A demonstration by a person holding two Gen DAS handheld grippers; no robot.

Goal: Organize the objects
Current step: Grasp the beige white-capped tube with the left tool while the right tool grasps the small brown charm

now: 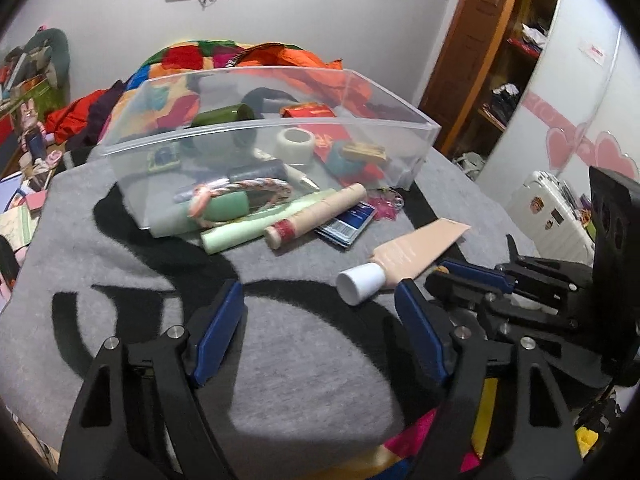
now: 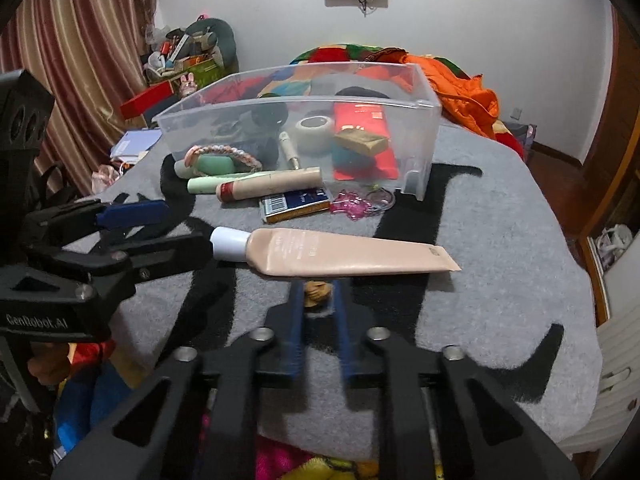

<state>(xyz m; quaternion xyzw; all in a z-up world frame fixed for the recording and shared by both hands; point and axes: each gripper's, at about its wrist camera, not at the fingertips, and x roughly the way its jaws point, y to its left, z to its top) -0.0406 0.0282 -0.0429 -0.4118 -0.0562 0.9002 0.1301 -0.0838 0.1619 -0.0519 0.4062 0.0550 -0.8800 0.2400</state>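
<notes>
Right claw [image 2: 319, 294] clenched on small tan object [image 2: 318, 293], just on near side of beige tube [image 2: 344, 254]. Left claw [image 1: 320, 322] released, empty, beside tube's white cap [image 1: 361, 282]. Clear bin [image 1: 424, 124] beyond tube, on bed's grey blanket [image 1: 300, 360]. Lift straight, clear tube (object too small to identify), carry over bin's near wall, release low inside.
</notes>
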